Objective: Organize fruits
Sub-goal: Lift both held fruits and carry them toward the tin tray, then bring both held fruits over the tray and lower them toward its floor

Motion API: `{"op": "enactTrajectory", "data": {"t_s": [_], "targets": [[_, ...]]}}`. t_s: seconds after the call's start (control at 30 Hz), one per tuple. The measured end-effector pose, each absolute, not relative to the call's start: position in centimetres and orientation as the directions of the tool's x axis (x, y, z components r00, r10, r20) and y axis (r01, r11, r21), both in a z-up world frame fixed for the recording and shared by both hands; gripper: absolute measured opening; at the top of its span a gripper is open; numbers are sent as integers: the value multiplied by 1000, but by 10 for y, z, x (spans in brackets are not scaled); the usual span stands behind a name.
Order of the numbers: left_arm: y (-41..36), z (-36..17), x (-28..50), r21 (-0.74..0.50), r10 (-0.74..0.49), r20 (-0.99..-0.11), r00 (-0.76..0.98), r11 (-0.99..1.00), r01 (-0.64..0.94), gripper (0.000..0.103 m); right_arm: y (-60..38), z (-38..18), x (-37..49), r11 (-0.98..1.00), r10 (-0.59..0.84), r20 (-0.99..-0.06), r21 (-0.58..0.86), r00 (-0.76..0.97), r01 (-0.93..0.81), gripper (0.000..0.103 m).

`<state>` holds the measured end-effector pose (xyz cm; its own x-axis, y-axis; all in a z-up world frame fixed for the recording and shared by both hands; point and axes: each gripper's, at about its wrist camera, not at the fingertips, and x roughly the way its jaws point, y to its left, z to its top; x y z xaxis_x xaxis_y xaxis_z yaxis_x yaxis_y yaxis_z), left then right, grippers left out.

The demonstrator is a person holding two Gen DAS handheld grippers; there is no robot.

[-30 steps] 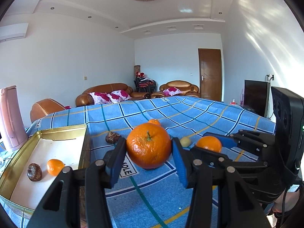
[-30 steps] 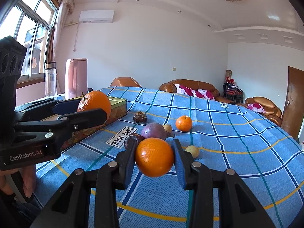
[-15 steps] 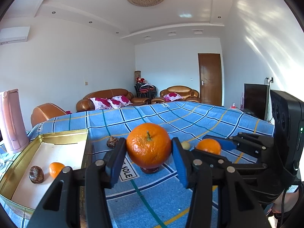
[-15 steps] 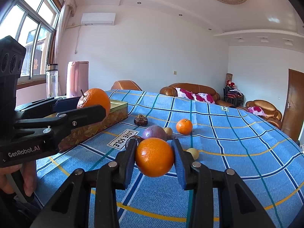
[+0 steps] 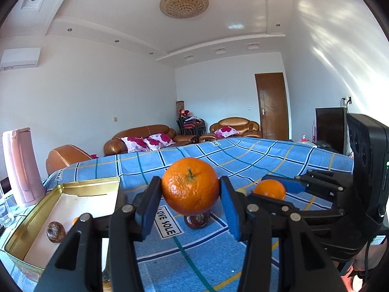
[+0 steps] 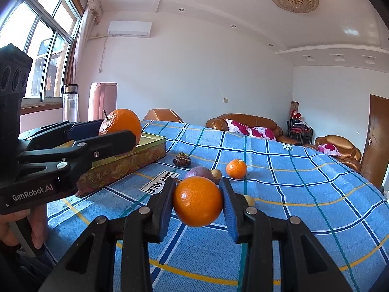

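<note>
over the blue checked tablecloth (image 6: 279, 170) each gripper, left (image 5: 190, 192) and right (image 6: 197, 200), clamps an orange (stemmed (image 5: 190, 189), smooth (image 6: 197, 201)); lower them gently, one by one, into the gold tin (image 5: 31, 221).

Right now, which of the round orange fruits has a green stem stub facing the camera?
The orange with the stem stub, clamped in the left gripper; the right gripper's smooth orange shows none.

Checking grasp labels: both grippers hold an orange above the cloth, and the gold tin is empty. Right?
Not quite. Both grippers do hold oranges, left on the stemmed orange, right on the smooth orange. But the gold tin is not empty: the left wrist view shows a dark brown fruit inside.
</note>
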<state>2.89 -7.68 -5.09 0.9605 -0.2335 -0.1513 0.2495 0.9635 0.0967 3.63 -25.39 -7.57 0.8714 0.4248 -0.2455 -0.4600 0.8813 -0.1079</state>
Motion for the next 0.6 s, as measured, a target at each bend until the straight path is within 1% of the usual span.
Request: {"op": "enactTrajectory", "data": {"t_s": [0.23,0.43,0.6], "targets": [[-71,-41,24,90,-219,-122,968,969,230,50,-252,-70,34,883,419,-231,-123,878,-453,39],[-66,-36,25,83,-196,-131,972,975,207,50,-254,-59,31,884,420,-211,-128,883,-451,39],[-62,-31,25,89,-175,-137,975,978,188,50,-252,-54,36,880,426,-213,-126,879,-457,39]]}}
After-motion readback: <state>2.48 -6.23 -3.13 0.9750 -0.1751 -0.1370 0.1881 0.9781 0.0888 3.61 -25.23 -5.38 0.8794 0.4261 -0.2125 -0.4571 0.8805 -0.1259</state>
